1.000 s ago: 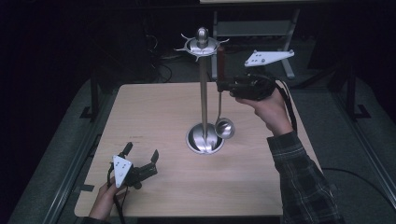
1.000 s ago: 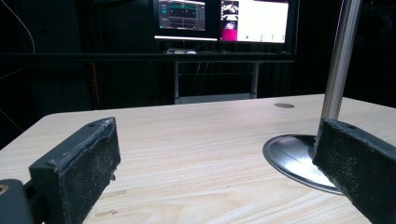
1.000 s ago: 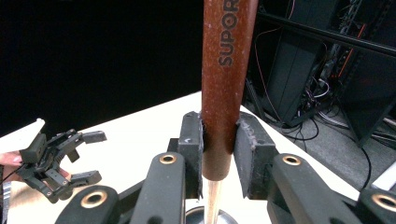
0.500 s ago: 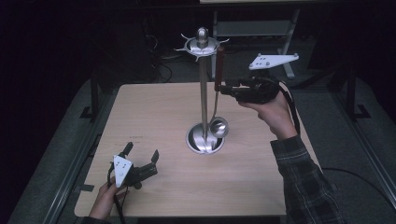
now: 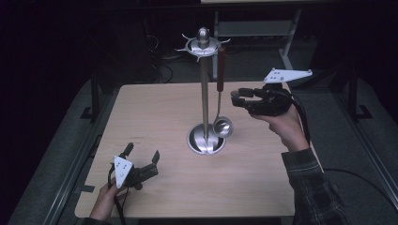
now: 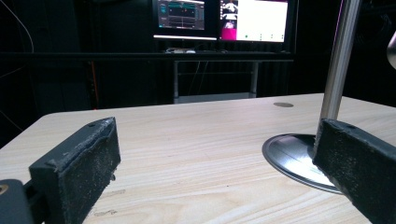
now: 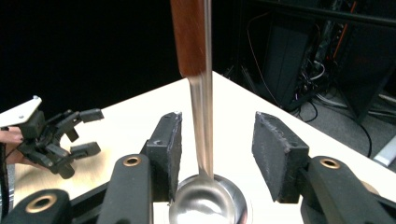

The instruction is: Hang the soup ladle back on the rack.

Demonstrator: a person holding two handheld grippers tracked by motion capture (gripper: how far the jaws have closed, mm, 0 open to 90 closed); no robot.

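A steel utensil stand (image 5: 204,93) rises from a round base (image 5: 205,140) at mid-table. A ladle (image 5: 220,63) with a brown handle hangs from the stand's top ring, its bowl (image 5: 222,126) just above the base. My right gripper (image 5: 236,98) is just right of the ladle's stem. Its jaws have just been opening, and in the right gripper view the stem (image 7: 201,116) runs between the pads (image 7: 170,149) without touching them. My left gripper (image 5: 142,153) rests open at the table's front left, with nothing between its pads (image 6: 88,158).
The wooden table (image 5: 155,108) is bare around the stand. Dark floor, cables and a metal frame (image 5: 286,42) lie beyond the far edge. The left gripper view has monitors (image 6: 219,18) behind the table and the stand's base (image 6: 289,154) close to its right jaw.
The right gripper's jaws have opened off the ladle's handle, and the gripper has drawn back to the right and sunk a little. The ladle stays hanging. The left gripper has kept still.
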